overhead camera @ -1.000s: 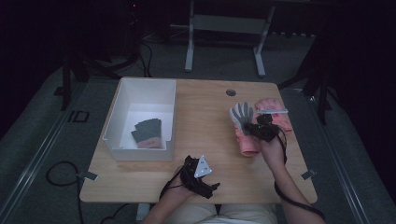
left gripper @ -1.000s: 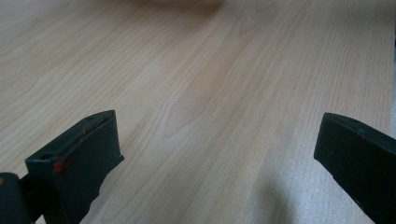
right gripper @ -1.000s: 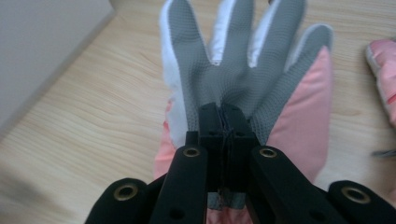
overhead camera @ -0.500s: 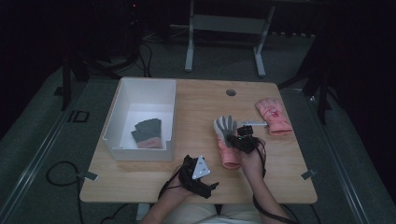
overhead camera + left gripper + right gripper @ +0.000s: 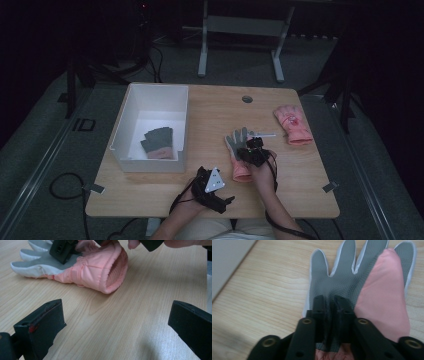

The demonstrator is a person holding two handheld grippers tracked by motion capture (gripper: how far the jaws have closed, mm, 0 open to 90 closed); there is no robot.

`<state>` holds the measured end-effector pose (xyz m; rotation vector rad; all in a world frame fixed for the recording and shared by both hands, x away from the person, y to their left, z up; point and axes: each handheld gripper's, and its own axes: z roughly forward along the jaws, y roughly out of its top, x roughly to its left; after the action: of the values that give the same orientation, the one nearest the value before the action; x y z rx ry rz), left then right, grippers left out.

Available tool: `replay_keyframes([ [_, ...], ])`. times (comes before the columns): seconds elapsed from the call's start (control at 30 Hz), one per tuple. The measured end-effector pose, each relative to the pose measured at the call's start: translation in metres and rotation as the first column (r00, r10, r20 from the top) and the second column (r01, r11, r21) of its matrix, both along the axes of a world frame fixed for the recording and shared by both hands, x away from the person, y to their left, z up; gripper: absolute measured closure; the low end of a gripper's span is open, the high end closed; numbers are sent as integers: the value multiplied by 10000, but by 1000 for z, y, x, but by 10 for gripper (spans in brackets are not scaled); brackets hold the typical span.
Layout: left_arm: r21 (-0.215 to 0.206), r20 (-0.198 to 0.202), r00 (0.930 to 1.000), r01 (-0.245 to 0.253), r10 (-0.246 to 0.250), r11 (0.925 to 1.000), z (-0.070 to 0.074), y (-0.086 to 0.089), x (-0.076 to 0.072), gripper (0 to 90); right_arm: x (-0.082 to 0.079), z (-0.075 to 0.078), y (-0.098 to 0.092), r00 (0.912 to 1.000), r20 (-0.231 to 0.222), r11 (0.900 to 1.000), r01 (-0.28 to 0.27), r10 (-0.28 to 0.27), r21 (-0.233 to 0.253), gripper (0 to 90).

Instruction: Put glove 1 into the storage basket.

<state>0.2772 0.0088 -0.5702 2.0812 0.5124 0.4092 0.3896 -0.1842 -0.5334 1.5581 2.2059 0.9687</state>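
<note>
One wooden table (image 5: 210, 115) carried one white bin (image 5: 150, 100) at its left and three gloves. Bare wood lay open between the bin and the middle glove. One dark grey glove (image 5: 159, 140) lay inside the bin; one pink glove (image 5: 293, 124) lay near the right edge. The pink-and-grey glove (image 5: 239, 152) lay at mid-table, its grey palm pinched by the clenched right gripper (image 5: 254, 150), which hid part of it. The left gripper (image 5: 212, 187) stood released near the front edge, just beside the cuff.
</note>
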Motion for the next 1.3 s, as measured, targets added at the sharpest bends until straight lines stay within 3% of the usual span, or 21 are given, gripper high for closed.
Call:
replay_keyframes([
  [0.1,18,-6,10000,87,-87,10000,0,0,0,1,-4,11,-2,9983,385,9990,-434,430,85,621],
  [0.2,52,117,9999,105,-106,9999,0,-1,-1,1,-9,27,-14,9930,925,9972,-739,728,83,596],
  [0.27,63,6,9999,144,-144,9999,-1,-1,-1,2,-12,39,-28,9883,1269,9954,-901,851,338,597],
  [0.4,26,7,9999,162,-162,9999,-1,-1,-1,1,-17,62,-65,9665,2348,9932,-1132,1038,268,620],
  [0.5,45,-19,9999,128,-128,9999,-1,-1,-1,2,-13,73,-100,9544,2813,9949,-998,997,-142,631],
  [0.67,14,-29,9999,131,-131,9999,-1,-1,-1,2,-2,76,-156,9548,2962,9993,-143,235,-333,636],
  [0.77,4,-95,9998,147,-147,9999,-1,-2,0,2,8,70,-174,9569,2903,9977,92,108,-675,633],
  [0.8,4,-95,9998,147,-147,9999,-1,-2,0,2,8,70,-174,9569,2903,9977,92,108,-675,633],
  [0.93,14,-83,9999,88,-88,10000,-1,-2,0,2,37,58,-191,9663,2575,9927,283,30,-1177,618],
  [1.1,-4,-72,10000,59,-59,10000,-1,-1,0,2,68,45,-196,9632,2684,9901,520,-151,-1307,598],
  [1.3,-7,-82,9999,105,-105,9999,-2,0,1,2,100,32,-198,9704,2358,9850,887,-519,-1480,564],
])
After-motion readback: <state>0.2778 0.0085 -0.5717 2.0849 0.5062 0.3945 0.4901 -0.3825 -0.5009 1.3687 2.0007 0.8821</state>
